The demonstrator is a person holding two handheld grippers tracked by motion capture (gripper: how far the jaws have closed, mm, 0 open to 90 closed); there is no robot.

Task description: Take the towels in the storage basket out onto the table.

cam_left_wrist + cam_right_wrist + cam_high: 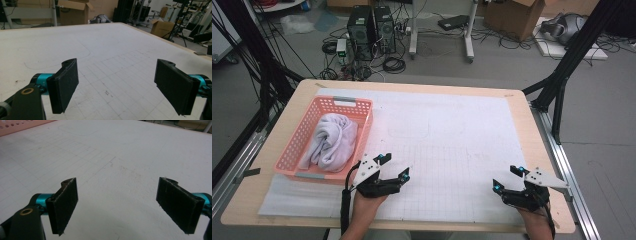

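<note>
**Inspector:** State the position of the left gripper (394, 167).

**Assistant:** It is held low over the white gridded paper sheet (452, 150) that covers the light wooden table (522, 100), at the near left. Its jaws stand wide apart with nothing between them; in the left gripper view the left gripper (116, 87) shows bare gridded sheet in the gap.

**Inspector:** And the right gripper (507, 179)?

**Assistant:** At the near right of the same sheet, well apart from the left one. Its jaws are likewise spread wide and hold nothing; the right gripper view shows the right gripper (116, 206) with plain sheet between the black pads (65, 205).

**Inspector:** Where is the item nearest to them?

**Assistant:** A crumpled white cloth towel (332, 141) lies inside the pink perforated plastic basket (292, 145), which sits on the left side of the table. The basket's near corner is just beside the left gripper; I cannot tell whether they touch. A strip of the basket's pink wall (15, 126) appears at the upper left corner of the right gripper view.

**Inspector:** Any contact with the towel?

**Assistant:** None seen; both grippers are clear of it.
</note>
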